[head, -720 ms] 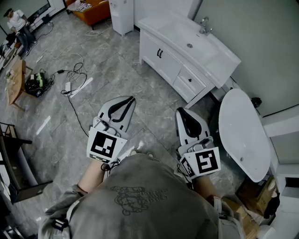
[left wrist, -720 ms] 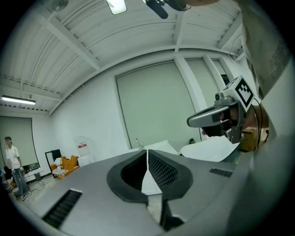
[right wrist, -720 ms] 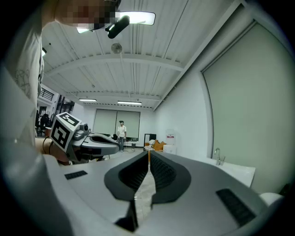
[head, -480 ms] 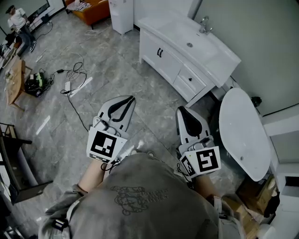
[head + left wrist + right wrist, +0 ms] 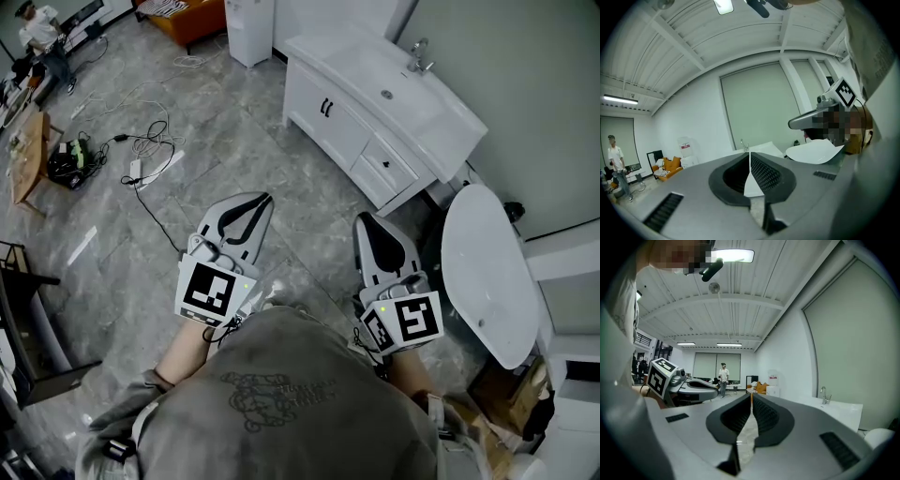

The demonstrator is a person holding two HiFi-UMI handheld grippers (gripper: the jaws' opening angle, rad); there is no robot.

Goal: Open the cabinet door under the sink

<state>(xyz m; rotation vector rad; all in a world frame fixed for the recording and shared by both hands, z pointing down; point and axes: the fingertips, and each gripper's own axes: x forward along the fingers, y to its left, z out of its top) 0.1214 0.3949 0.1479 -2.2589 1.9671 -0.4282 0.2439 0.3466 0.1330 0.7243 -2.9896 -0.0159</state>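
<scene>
The white vanity cabinet stands at the top of the head view, its sink and faucet on top. Its two doors are closed, with dark handles side by side; a drawer sits to their right. My left gripper and right gripper hover over the floor well short of the cabinet, pointing toward it. Both are shut with nothing between the jaws, as the left gripper and right gripper show in their own views. The faucet appears far off.
A white oval fixture lies right of my right gripper. Cables trail over the grey tiled floor at left. A white appliance and orange sofa stand at the back. Cardboard boxes sit bottom right. A person stands far off.
The head view has drifted a little, so the vanity sits slightly lower and to the right. Both grippers stay shut and hold about the same place.
</scene>
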